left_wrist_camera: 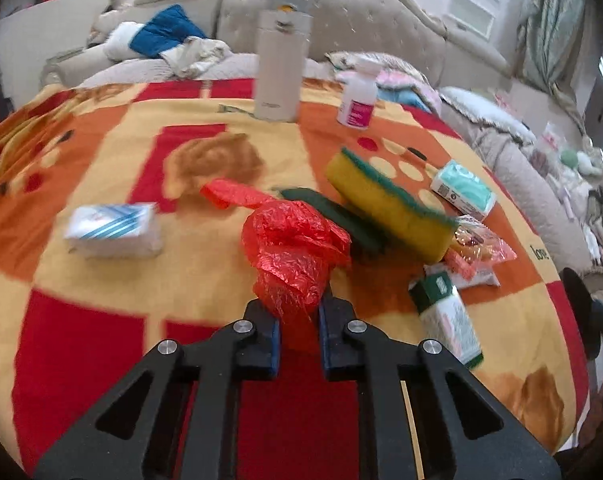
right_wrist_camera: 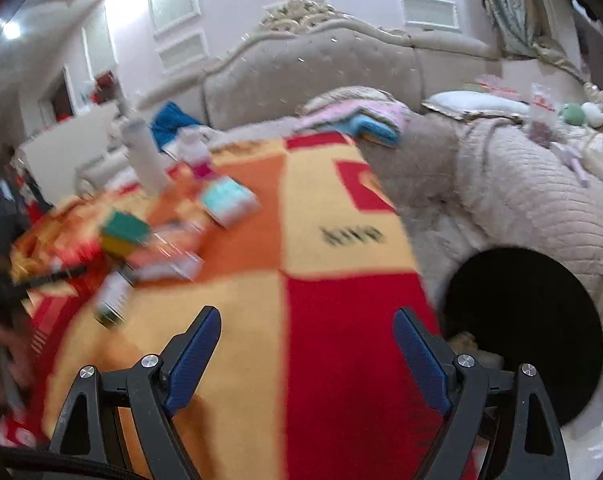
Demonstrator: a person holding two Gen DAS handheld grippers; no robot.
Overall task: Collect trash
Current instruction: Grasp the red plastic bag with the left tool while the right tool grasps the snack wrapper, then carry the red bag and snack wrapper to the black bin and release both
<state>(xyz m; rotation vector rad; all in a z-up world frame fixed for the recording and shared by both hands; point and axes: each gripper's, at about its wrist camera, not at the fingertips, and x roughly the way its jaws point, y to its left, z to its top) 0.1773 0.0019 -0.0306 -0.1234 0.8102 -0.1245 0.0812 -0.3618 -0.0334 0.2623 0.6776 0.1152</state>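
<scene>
The left gripper (left_wrist_camera: 299,328) is pinching a crumpled red plastic bag (left_wrist_camera: 293,252) at the centre of its frame; the bag bulges away from the fingertips, its tail trailing toward upper left over the patterned blanket (left_wrist_camera: 101,320). The right gripper (right_wrist_camera: 307,356) stands spread and empty, lower centre. A black round bin (right_wrist_camera: 525,332), probably the drop point, lies just right of it.
</scene>
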